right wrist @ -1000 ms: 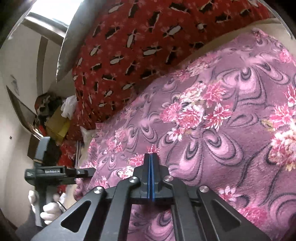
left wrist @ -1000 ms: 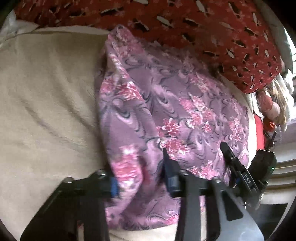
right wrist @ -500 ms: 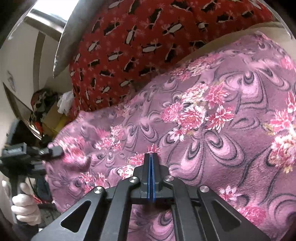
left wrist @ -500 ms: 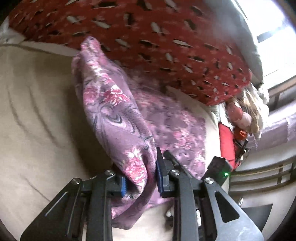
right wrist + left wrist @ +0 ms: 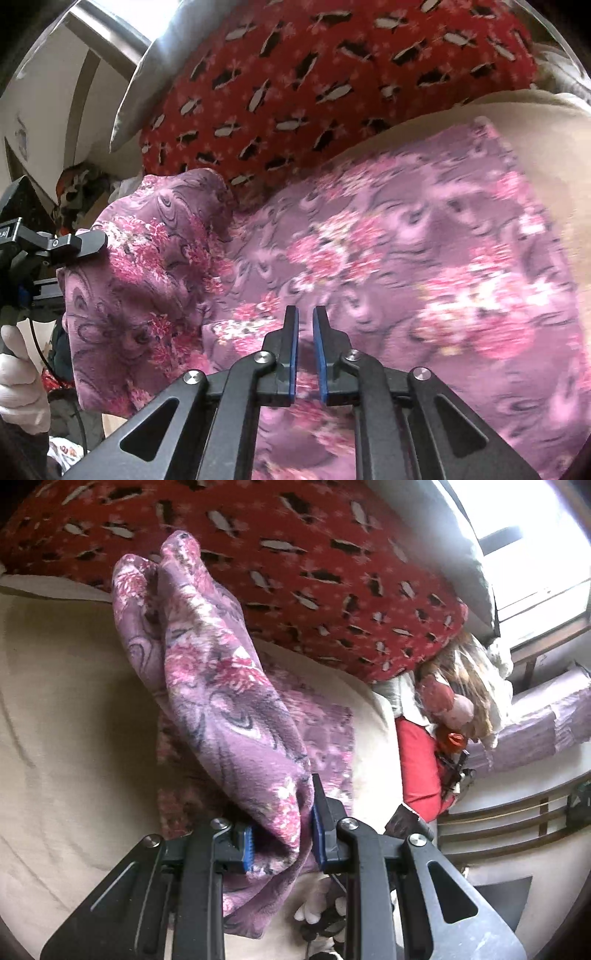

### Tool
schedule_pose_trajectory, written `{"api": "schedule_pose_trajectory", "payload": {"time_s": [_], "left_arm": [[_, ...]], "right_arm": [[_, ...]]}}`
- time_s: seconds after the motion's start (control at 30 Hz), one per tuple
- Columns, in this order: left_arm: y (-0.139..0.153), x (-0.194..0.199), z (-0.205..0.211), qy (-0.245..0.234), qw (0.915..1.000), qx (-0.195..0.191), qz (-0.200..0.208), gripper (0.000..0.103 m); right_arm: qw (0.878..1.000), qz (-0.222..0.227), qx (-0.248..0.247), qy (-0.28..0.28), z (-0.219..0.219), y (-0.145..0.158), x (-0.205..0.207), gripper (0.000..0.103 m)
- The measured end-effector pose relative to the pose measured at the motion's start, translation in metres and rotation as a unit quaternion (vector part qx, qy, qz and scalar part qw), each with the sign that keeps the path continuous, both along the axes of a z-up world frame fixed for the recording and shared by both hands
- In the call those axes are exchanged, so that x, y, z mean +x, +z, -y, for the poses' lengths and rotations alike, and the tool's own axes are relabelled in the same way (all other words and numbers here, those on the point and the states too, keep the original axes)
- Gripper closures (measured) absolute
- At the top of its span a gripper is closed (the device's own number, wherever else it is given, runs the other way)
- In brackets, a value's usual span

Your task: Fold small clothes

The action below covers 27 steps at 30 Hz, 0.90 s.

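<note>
A purple cloth with pink flowers [image 5: 221,686] lies on the beige bed cover [image 5: 66,720]. My left gripper [image 5: 280,812] is shut on one bunched edge of it and holds that edge up off the bed, so the fabric hangs in a long fold above the flat part. In the right wrist view the same cloth [image 5: 369,258] spreads flat at the right, and the lifted flap rises at the left under the left gripper [image 5: 79,242]. My right gripper [image 5: 304,317] hovers just over the flat part. Its jaws are opening, a narrow gap shows, and nothing sits between the pads.
A red patterned pillow [image 5: 295,554] runs along the far side of the bed. A red cushion [image 5: 417,768] and a heap of clothes [image 5: 461,686] lie past the bed's right end. A gloved hand [image 5: 22,369] holds the left gripper's handle.
The left gripper closed on the cloth's edge and lifted it up and across over the flat part. The right gripper's shut jaws have parted a little and drawn back slightly.
</note>
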<state>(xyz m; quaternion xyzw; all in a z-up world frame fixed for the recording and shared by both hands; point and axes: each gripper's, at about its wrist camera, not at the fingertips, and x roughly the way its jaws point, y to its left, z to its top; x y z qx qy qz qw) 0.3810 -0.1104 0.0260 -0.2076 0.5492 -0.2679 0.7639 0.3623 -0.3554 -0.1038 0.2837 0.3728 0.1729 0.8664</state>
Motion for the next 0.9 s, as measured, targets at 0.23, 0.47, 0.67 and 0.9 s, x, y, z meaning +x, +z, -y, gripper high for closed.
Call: {"api": "schedule_pose_trajectory", "payload": {"time_s": [0.23, 0.47, 0.67, 0.9], "left_arm": [[-0.010, -0.002, 0.062, -0.036, 0.9993, 0.002, -0.012, 0.082], [-0.056, 0.001, 0.116, -0.059, 0.9960, 0.008, -0.067, 0.089], [-0.063, -0.001, 0.121, -0.048, 0.9946, 0.000, -0.092, 0.091], [-0.012, -0.004, 0.040, 0.020, 0.9997, 0.010, -0.004, 0.050]], "right_arm": [[1.000, 0.006, 0.001, -0.022, 0.042, -0.002, -0.016, 0.087], [0.999, -0.001, 0.035, -0.026, 0.073, -0.019, -0.026, 0.091], [0.998, -0.001, 0.061, -0.019, 0.079, -0.025, -0.028, 0.091], [0.992, -0.001, 0.101, -0.075, 0.117, -0.011, -0.040, 0.074]]}}
